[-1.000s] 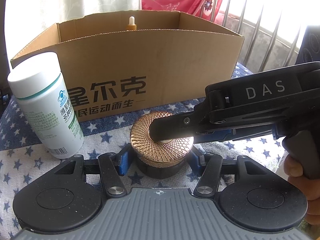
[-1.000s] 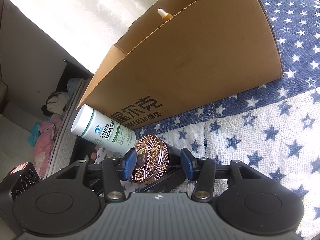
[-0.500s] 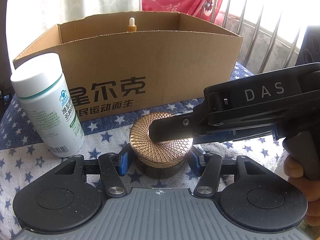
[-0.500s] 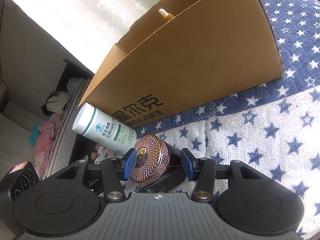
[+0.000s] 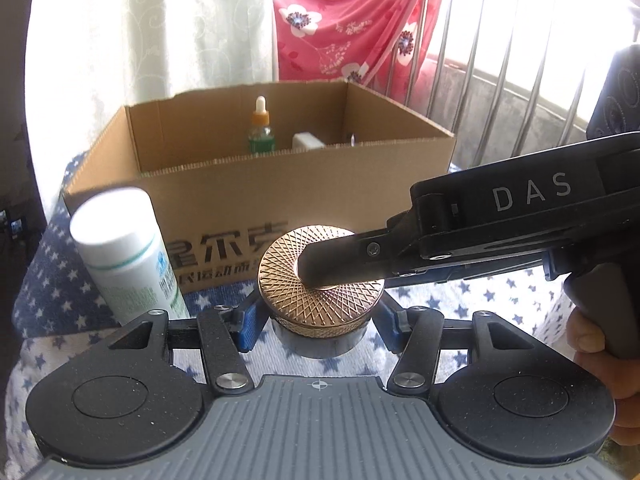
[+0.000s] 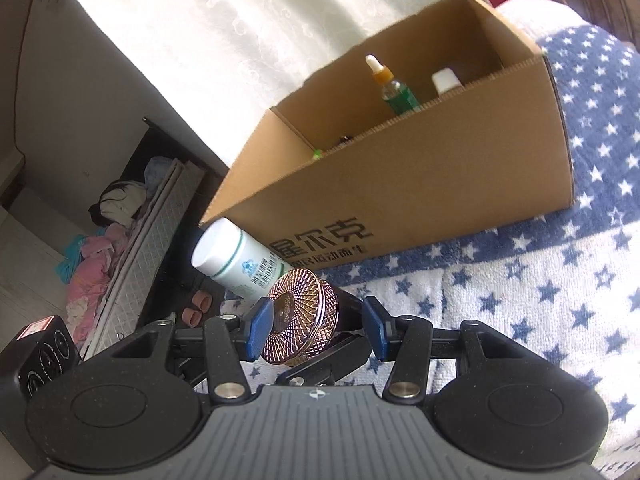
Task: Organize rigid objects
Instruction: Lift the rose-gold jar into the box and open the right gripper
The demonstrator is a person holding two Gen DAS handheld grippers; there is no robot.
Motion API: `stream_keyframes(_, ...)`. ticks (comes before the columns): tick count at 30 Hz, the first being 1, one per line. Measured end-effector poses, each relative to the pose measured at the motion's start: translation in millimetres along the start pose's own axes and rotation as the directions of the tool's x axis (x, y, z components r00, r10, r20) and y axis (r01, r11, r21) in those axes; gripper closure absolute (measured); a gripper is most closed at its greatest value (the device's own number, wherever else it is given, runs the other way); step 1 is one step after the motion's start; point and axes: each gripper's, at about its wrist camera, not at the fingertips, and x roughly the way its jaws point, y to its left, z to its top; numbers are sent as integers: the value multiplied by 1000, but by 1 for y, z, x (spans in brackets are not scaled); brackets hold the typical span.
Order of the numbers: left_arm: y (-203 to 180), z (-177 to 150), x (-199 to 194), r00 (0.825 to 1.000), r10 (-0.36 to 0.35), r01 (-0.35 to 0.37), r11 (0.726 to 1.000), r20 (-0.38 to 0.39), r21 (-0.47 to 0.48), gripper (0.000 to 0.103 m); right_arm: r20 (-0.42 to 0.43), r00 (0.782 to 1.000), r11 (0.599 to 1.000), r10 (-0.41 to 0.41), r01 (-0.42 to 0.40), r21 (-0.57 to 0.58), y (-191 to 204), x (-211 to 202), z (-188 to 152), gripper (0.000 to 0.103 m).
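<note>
Jar [image 5: 321, 285]: clamped top and bottom by right gripper [image 6: 316, 326].
Left gripper [image 5: 318, 322]: fingers apart, flanking jar.
Box [image 5: 320, 188]: 12 o'clock from jar, rim higher.

Strong daylight is admitted from behind, through the white curtain [image 5: 160, 40] at the upper left of the left wrist view, where the fabric is blown out almost to plain white. The railing [image 5: 500, 80] at the upper right is likewise washed by glare. A bright highlight is caught on the copper lid [image 5: 280, 276] at frame centre. The white bottle [image 5: 128, 252] at the left is rendered soft and smeared. Straight edges are bowed by the fisheye lens, and the corners are darkened. In the right wrist view the curtain [image 6: 260, 32] is again overexposed across the top, while the recess [image 6: 132, 208] at the left is left in shadow.
</note>
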Motion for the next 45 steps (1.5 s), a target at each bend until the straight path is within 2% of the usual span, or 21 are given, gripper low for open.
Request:
stream_keyframes(4,3,39,-11,999,-6,5,1000,49,27,47,46,999,997,6,-2,-77,27,-17,32,51)
stream_keyframes(7,8,71,-8,998,-23,21,999,52,36,47,61,998,993,5,2,-118,39,-21,61,51)
stream_keyframes(10,20,102,8,998,-59,59,998,10,14,47,48,999,991,-5,12,-135,40,-17,93,51)
stream_keyframes(15,39,137,64,984,-111,100,992,-142,-79,47,-46,998,994,-51,46,-101,17,18,135,51)
stream_keyframes(19,54,137,115,950,-134,83,979,-281,-186,47,-162,982,995,-92,85,-48,-12,60,153,51)
stream_keyframes(22,60,129,134,932,-129,55,975,-340,-217,47,-229,967,994,-112,108,-29,-27,82,160,51)
stream_keyframes(28,68,127,153,910,-119,16,968,-397,-252,47,-300,947,993,-115,114,-20,-44,108,170,51)
stream_keyframes(33,73,124,166,888,-138,11,960,-438,-281,41,-331,937,993,-114,114,-19,-50,120,174,51)
stream_keyframes(36,75,124,165,890,-150,17,954,-430,-298,40,-331,937,994,-112,112,-18,-52,123,177,51)
stream_keyframes(39,75,128,160,901,-129,6,958,-414,-286,31,-323,941,994,-107,107,-17,-52,121,179,51)
stream_keyframes(43,76,128,151,904,-119,-7,957,-411,-291,30,-280,956,996,-84,82,-18,-47,109,182,51)
stream_keyframes(45,76,129,142,911,-113,-6,958,-397,-287,29,-243,967,997,-71,66,-30,-40,96,183,51)
